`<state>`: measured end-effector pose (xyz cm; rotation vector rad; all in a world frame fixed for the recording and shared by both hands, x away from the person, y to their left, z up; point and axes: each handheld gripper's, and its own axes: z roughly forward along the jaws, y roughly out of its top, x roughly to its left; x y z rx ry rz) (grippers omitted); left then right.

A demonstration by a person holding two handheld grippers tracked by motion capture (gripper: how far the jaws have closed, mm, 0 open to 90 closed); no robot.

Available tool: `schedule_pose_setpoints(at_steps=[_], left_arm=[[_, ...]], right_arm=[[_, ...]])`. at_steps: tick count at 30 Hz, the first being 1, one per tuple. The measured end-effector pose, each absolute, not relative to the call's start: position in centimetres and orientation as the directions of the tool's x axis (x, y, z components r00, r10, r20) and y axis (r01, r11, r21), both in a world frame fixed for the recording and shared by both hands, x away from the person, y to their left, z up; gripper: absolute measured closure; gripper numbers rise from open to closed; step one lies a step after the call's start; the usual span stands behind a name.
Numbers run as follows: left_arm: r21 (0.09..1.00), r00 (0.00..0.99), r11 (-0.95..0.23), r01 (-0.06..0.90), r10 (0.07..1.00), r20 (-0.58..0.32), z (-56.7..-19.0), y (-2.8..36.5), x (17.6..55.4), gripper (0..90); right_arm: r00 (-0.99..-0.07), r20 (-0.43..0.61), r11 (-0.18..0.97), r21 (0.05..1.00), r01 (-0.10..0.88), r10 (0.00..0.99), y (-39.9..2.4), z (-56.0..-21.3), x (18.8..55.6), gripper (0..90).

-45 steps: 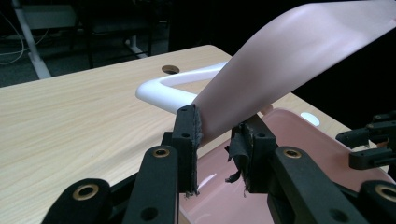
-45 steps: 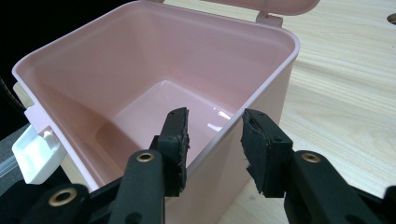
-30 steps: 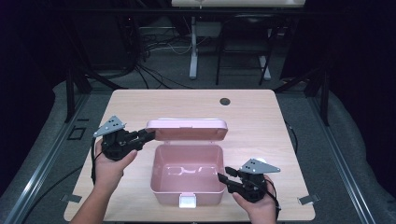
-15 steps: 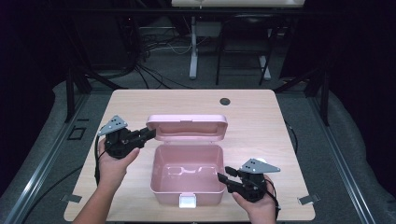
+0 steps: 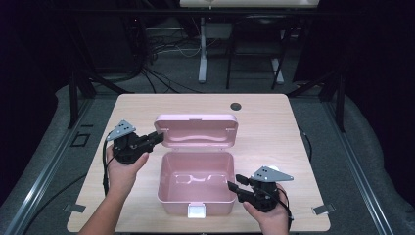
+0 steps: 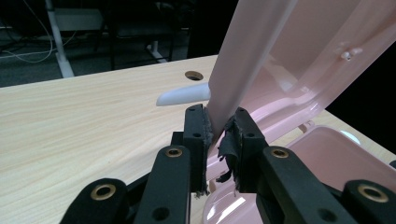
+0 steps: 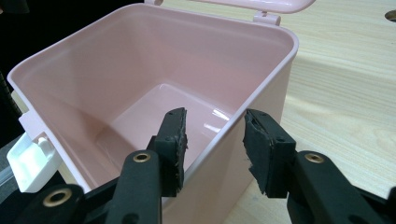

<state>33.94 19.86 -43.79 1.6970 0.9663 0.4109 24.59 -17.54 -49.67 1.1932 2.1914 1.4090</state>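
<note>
Pink lid (image 6: 261, 60) edge pinched between left gripper (image 6: 219, 128) fingers at frame centre, box (image 7: 154, 70) wall between right gripper (image 7: 215, 135) fingers, apart, not pressing, table (image 5: 274, 122).

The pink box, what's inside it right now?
The pink box looks empty: the right gripper view shows bare walls and a glossy bare floor. The right gripper straddles its near wall, one jaw inside, and covers a small patch of the floor there.

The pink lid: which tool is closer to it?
Left. The left tool clamps the pink lid's edge; the right tool straddles the box wall, away from it.
</note>
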Motion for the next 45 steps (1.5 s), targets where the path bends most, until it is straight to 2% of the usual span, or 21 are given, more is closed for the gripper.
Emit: schedule_pose_setpoints(at_steps=[45], left_arm=[[0.881, 0.531, -0.081, 0.467, 0.822, -0.205, -44.4, 19.2, 36.0, 85.3]], right_arm=[[-0.617, 0.197, 0.171, 0.857, 0.486, 0.762, -17.5, -49.9, 24.6, 58.0]])
